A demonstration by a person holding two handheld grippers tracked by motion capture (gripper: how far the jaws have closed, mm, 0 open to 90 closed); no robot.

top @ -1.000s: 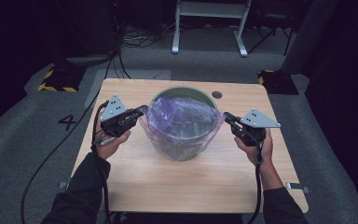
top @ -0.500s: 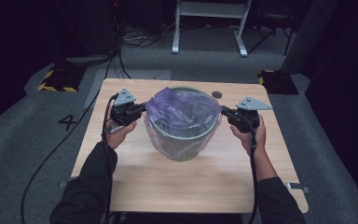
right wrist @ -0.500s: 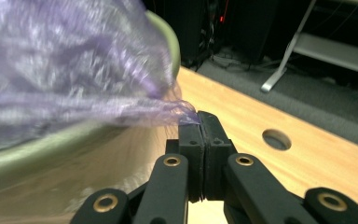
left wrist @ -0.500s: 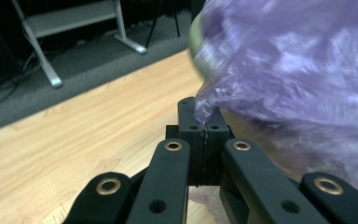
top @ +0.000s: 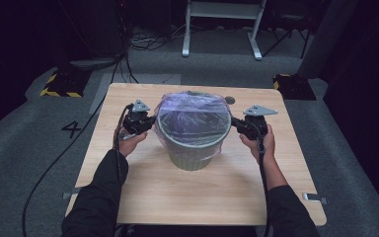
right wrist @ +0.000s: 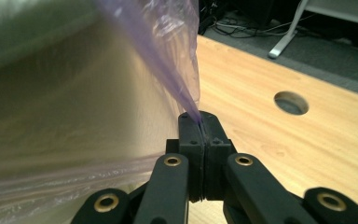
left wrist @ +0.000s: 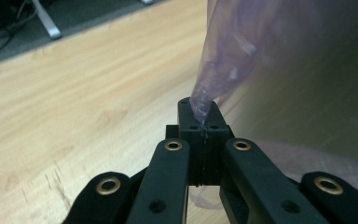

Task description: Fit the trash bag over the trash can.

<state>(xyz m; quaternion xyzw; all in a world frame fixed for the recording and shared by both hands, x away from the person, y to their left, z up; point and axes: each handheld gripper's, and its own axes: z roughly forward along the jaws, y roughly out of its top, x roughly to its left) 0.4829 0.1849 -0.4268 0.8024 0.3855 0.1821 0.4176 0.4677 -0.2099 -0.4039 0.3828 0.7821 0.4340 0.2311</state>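
Note:
A pale green bin [top: 192, 155] stands upright in the middle of the wooden table [top: 197, 197]. A thin purple plastic bag [top: 192, 116] lines it, its edge folded over the rim and down the outside. My left gripper [top: 152, 123] is at the bin's left side, shut on a pinch of the bag [left wrist: 204, 100]. At the bin's right side, my right gripper [top: 233, 121] is shut on the bag's film [right wrist: 186, 100] in the same way. The bin's wall [right wrist: 65, 121] is blurred and close in both gripper views.
A round cable hole [top: 230, 100] is in the table behind the bin on the right. Beyond the table a white metal stand [top: 222, 24] and loose cables lie on grey carpet. Yellow-black blocks [top: 59, 84] sit at the far left and far right.
Both grippers have come down beside the bin, pulling the bag's edge down over the rim. The bag, first bulging above the bin, now lies stretched across its mouth.

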